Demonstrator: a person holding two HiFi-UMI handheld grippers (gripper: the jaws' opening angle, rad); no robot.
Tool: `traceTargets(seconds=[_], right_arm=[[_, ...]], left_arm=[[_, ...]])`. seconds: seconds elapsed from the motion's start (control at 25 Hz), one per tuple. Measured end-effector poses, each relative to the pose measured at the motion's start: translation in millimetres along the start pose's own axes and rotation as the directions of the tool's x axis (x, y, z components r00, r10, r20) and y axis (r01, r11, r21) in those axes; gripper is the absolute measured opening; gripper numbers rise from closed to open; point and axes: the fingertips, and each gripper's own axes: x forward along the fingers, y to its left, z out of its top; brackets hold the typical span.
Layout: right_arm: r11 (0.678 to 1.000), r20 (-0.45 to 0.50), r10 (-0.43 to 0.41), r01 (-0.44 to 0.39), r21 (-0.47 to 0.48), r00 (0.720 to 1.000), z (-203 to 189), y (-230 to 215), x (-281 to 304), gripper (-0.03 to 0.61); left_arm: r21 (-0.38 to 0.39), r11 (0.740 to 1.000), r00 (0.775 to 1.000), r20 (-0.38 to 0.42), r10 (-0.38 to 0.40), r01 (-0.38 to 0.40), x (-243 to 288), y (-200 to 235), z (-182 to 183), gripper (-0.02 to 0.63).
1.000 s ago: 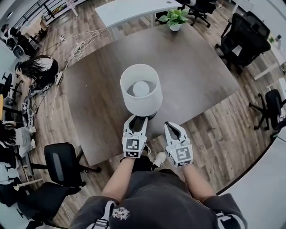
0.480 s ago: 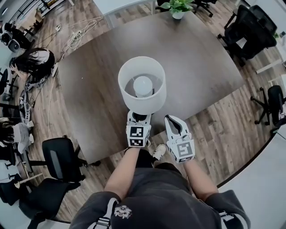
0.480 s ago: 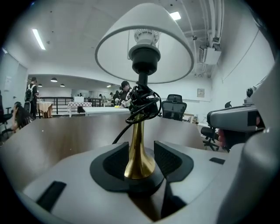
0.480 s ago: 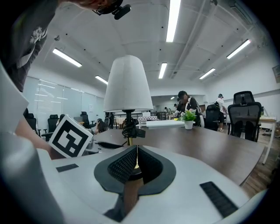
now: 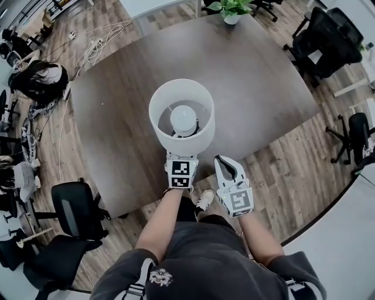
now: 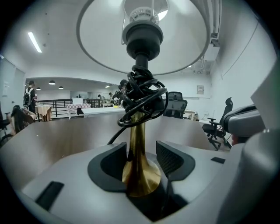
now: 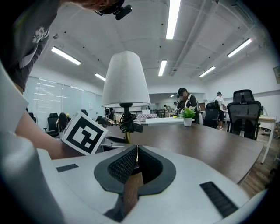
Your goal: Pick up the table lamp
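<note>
The table lamp has a white drum shade (image 5: pixel 181 114), a brass stem (image 6: pixel 136 148) and a black cord bundled round the stem. It stands near the front edge of the dark table (image 5: pixel 263 82). My left gripper (image 6: pixel 141 153) reaches under the shade; its jaws flank the brass stem low down and are opening, with a gap at the right pad. In the head view only its marker cube (image 5: pixel 180 174) shows. My right gripper (image 5: pixel 222 161) hangs shut and empty to the right of the lamp (image 7: pixel 126 78), at the table's edge.
A small potted plant (image 5: pixel 231 9) stands at the table's far edge. Black office chairs sit at the front left (image 5: pixel 76 211) and back right (image 5: pixel 328 41). A person (image 5: pixel 38 76) and loose cables (image 5: pixel 99 47) are on the floor at the left.
My left gripper has slid forward under the shade, so its fingers are now hidden in the head view. The right gripper has hardly moved.
</note>
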Motion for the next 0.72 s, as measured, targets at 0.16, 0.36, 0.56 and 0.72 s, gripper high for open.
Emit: traceTargets(seconds=[0.16, 0.36, 0.56, 0.72], right_arm=[[1.000, 0.005, -0.003, 0.003, 0.002, 1.000, 5, -2, 2, 0.028], [1.000, 0.006, 0.002, -0.002, 0.006, 1.000, 4, -7, 5, 0.028], [1.000, 0.002, -0.006, 0.006, 0.011, 1.000, 3, -9, 5, 0.028], [1.000, -0.005, -0.013, 0.013, 0.019, 1.000, 1, -12, 4, 0.028]], left_arm=[[0.019, 1.000, 1.000, 0.001, 0.005, -0.005, 4, 2, 3, 0.202], [0.022, 1.000, 1.000, 0.012, -0.016, 0.016, 15, -1, 8, 0.201], [0.007, 1.000, 1.000, 0.011, 0.020, -0.020, 18, 8, -3, 0.094], [0.015, 1.000, 0.999, 0.035, 0.016, -0.016, 16, 9, 2, 0.089]])
